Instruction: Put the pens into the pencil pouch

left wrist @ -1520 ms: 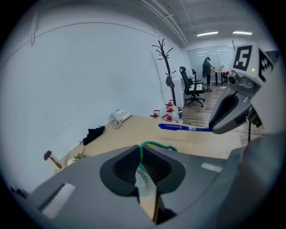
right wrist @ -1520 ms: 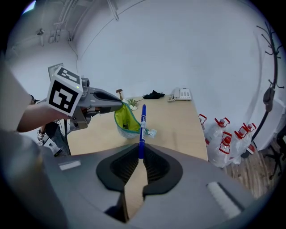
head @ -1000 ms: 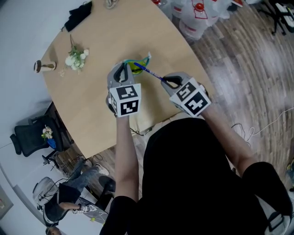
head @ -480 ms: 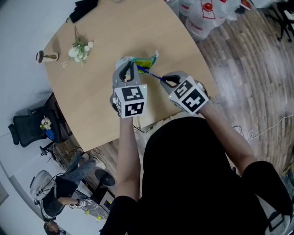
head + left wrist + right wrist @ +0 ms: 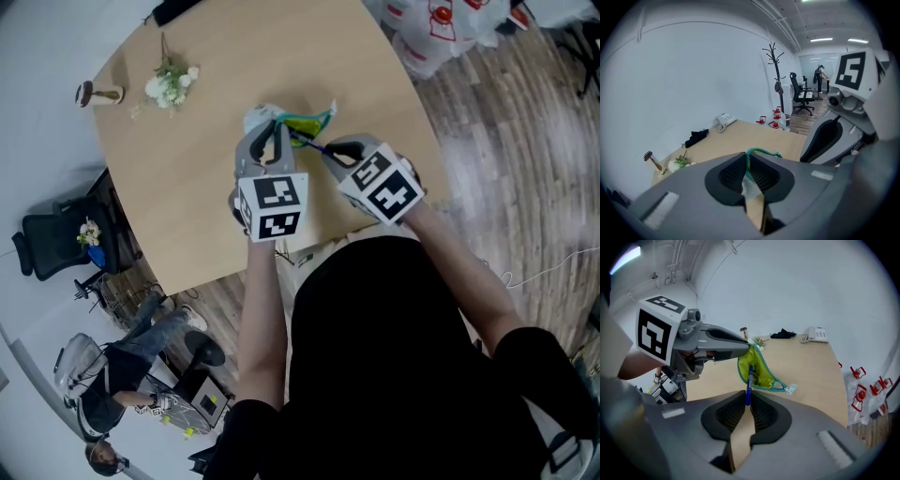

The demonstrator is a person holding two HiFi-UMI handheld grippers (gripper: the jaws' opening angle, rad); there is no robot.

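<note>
Pencil pouch (image 5: 759,371), lime green inside with a teal zipper, is lifted by one edge over the tan table (image 5: 197,187), and its mouth gapes toward your right hand. Your left gripper (image 5: 746,169) has its jaws almost together, pinching the pouch's zipper rim and holding the opening up. Your right gripper (image 5: 747,406) is clamped on the back end of a blue pen (image 5: 749,378), its jaws apart only by the pen's width. The pen sticks forward out of the pads with its tip at or just inside the pouch mouth; whether it touches the lining can't be told. The step in hand looks like feeding this pen in. To do it well, hold your left gripper steady so the opening doesn't sag shut. Line the pen up with the pouch's length and slide it deep, until most of the barrel is past the zipper. Only then let your right jaws part, so the pen drops inside rather than over the rim
</note>
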